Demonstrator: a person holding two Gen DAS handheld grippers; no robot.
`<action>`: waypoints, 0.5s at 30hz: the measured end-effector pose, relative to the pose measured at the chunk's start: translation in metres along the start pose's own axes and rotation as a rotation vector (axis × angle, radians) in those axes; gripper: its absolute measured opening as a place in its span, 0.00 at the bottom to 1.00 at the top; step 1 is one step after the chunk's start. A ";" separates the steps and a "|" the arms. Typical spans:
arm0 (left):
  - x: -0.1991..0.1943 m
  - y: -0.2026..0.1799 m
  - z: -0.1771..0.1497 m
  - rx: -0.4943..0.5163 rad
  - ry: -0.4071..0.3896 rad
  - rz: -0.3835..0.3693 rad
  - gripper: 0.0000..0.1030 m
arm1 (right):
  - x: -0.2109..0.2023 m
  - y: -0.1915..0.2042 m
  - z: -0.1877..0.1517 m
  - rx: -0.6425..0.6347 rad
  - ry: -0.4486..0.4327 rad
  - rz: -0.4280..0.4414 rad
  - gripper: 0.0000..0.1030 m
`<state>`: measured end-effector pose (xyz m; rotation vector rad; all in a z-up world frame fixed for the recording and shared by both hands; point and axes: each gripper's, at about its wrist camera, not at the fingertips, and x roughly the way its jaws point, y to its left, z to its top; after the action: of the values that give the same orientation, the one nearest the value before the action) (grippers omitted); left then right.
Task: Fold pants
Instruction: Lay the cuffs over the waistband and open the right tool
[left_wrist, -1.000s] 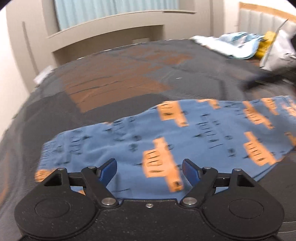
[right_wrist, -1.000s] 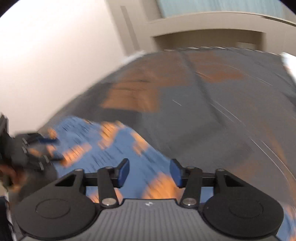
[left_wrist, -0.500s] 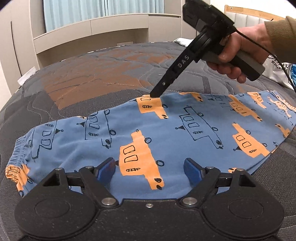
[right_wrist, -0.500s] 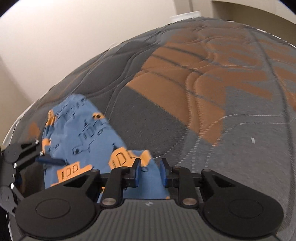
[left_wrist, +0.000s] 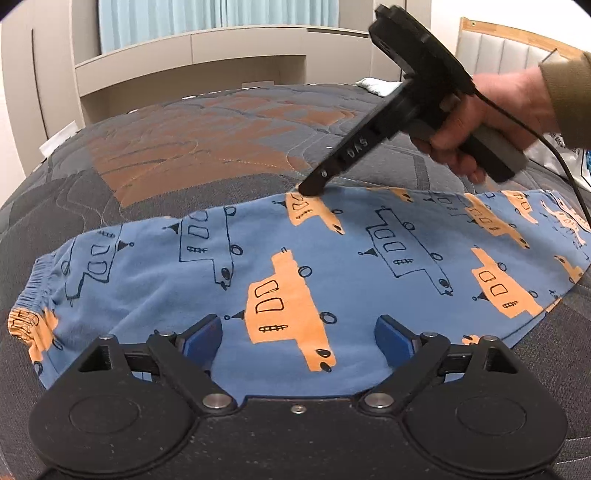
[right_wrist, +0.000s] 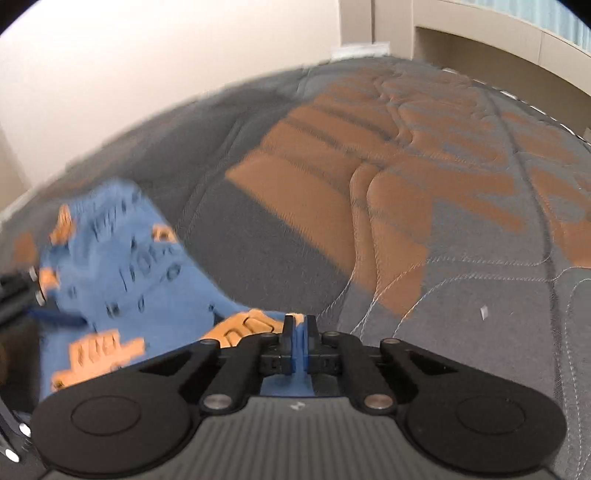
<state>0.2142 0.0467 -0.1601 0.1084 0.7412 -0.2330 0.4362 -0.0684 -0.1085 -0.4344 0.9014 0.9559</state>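
Blue cotton pants with orange and outlined trucks (left_wrist: 332, 266) lie spread lengthwise on the grey-and-rust quilted bed (left_wrist: 192, 147) in our left wrist view. They look already doubled leg over leg, we judge, with the crosswise folds left. Our left claw (left_wrist: 299, 338) hangs over the near edge, its jaws opening and pressing nothing. Our right claw (left_wrist: 310, 188) bites the far edge.

From the right wrist, that claw (right_wrist: 297, 328) is closed on the pants' hem (right_wrist: 295, 363) — blue cloth between its pads — and the rest trails off to its left.
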 end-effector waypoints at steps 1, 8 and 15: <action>-0.001 0.001 0.001 -0.003 0.002 -0.003 0.89 | -0.006 0.000 0.001 0.028 -0.033 -0.013 0.06; -0.005 0.023 0.000 -0.010 0.013 0.021 0.90 | -0.030 0.008 -0.025 0.169 -0.099 0.147 0.35; -0.012 0.021 0.003 -0.006 0.025 0.059 0.89 | -0.062 -0.009 -0.070 0.351 -0.181 0.049 0.37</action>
<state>0.2125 0.0690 -0.1494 0.1275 0.7619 -0.1732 0.3945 -0.1522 -0.0987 -0.0260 0.8954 0.8450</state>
